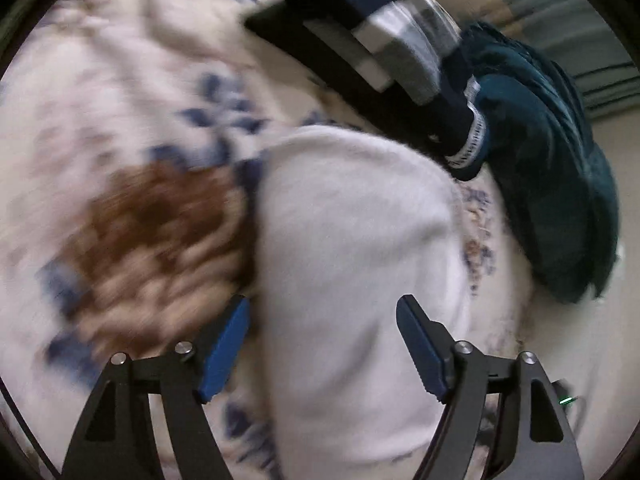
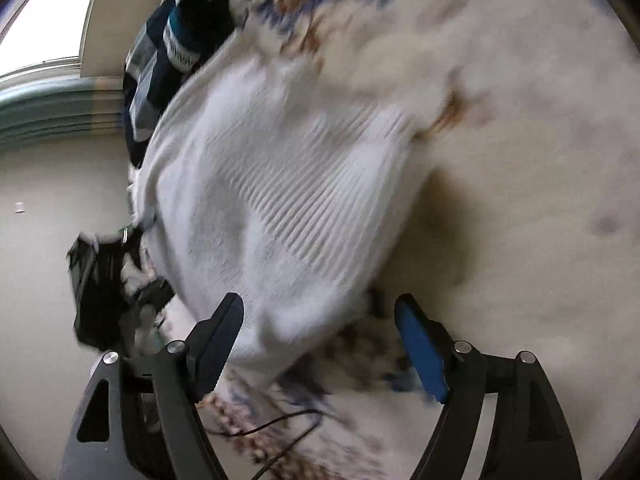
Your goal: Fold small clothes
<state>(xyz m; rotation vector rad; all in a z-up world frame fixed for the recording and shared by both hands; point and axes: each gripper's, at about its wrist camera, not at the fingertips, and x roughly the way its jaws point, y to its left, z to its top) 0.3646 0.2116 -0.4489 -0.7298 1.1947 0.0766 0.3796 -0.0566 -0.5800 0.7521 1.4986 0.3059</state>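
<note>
White garment: the white knit piece (image 1: 352,264) lies on the floral bedspread (image 1: 120,92), spread flat so an edge can be picked up for folding.
Left tongs (image 1: 322,344): wide apart, empty, straddling the garment's near end.
Right tongs (image 2: 320,344): wide apart too, at the ribbed end (both views are motion-blurred).
Dark pile: teal clothes (image 1: 552,184) sit apart, probably waiting their turn.

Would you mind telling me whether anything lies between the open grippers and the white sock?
Nothing visible does. The white sock lies on the floral sheet, reaching between the fingers of the right gripper and the left gripper. The dark clothes sit beyond it.
</note>
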